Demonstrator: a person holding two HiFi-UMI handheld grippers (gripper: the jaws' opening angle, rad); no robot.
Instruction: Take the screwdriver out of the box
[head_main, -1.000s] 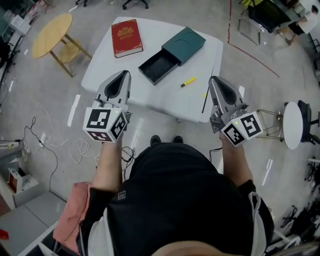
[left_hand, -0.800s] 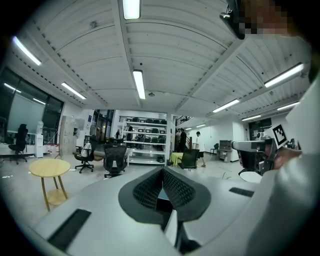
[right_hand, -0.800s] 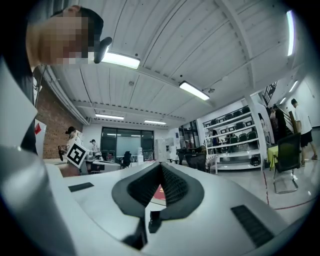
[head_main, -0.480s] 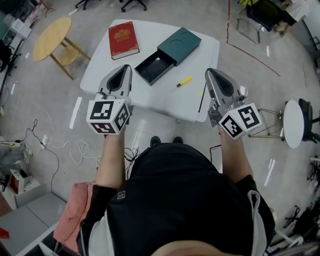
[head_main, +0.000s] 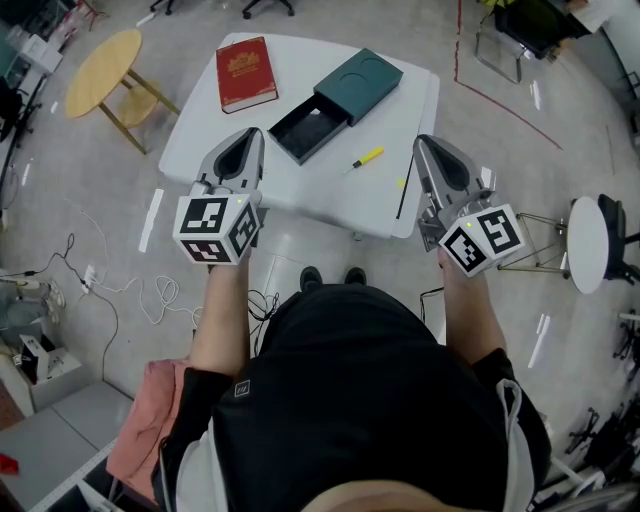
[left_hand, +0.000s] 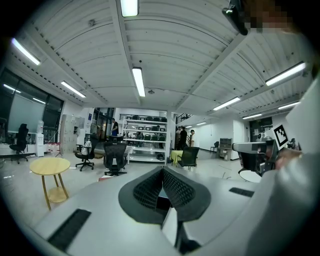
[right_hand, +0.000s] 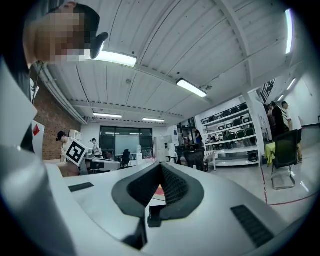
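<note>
A yellow-handled screwdriver (head_main: 366, 157) lies on the white table (head_main: 330, 195), just right of the dark box's open drawer (head_main: 302, 131). The drawer sticks out of the teal sleeve (head_main: 358, 85) and looks empty. My left gripper (head_main: 251, 136) is held over the table's near left edge, shut with nothing in it; its pads (left_hand: 150, 187) meet at the tip. My right gripper (head_main: 421, 144) hovers at the table's near right edge, also shut and empty, its pads (right_hand: 172, 186) closed together. Both point level toward the table, short of the box and the screwdriver.
A red book (head_main: 247, 73) lies at the table's far left. A thin black rod (head_main: 404, 195) rests by the right edge. A round wooden side table (head_main: 105, 65) stands to the left and a white stool (head_main: 588, 245) to the right. Cables (head_main: 150, 295) trail on the floor.
The head view has shifted a little, so the table sits slightly higher in the picture. Both grippers stay shut and nearly still. The screwdriver and box have not moved.
</note>
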